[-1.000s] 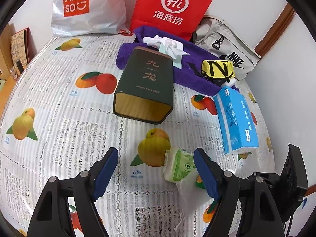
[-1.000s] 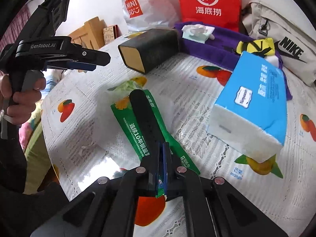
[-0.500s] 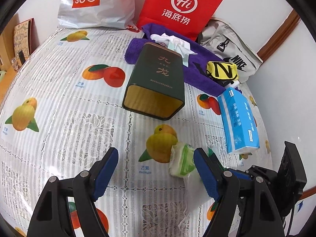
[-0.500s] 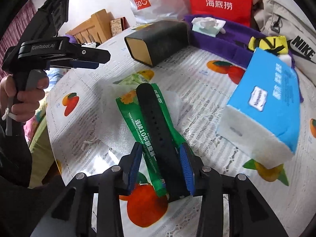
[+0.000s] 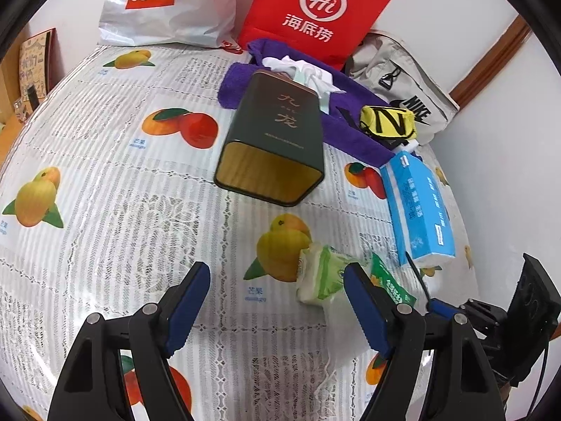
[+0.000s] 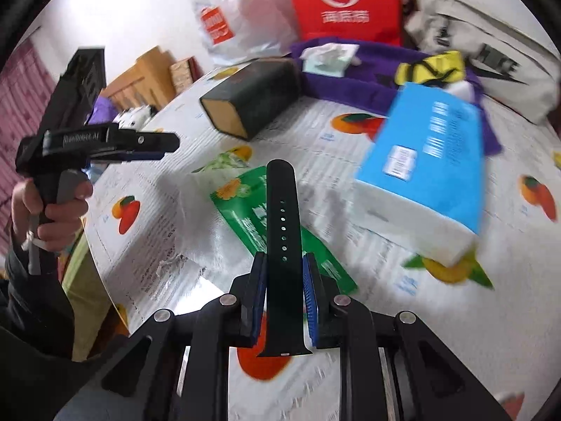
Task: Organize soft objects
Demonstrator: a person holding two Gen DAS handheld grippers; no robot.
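Note:
My right gripper (image 6: pixel 283 266) is shut on a black rubber watch strap (image 6: pixel 282 210), held above a green tissue packet (image 6: pixel 245 210) on the table. My left gripper (image 5: pixel 277 280) is open and empty above the fruit-print tablecloth (image 5: pixel 105 193). The green tissue packet (image 5: pixel 322 277) lies just left of its right finger. A blue tissue pack (image 5: pixel 419 207) lies at the right; it also shows in the right wrist view (image 6: pixel 431 161). A purple towel (image 5: pixel 350 129) with a white tissue pack (image 5: pixel 305 73) and a yellow pouch (image 5: pixel 389 122) lies at the back.
A dark green tin (image 5: pixel 277 140) lies on its side mid-table, also in the right wrist view (image 6: pixel 252 98). A Miniso bag (image 5: pixel 157 3), a red bag (image 5: pixel 315 10) and a grey Nike bag (image 5: pixel 403 80) stand at the back. The table edge (image 6: pixel 101 263) is at the left.
The right gripper opened, then closed on the black strap and lifted it off the green packet. The left gripper drew back a little and stayed open.

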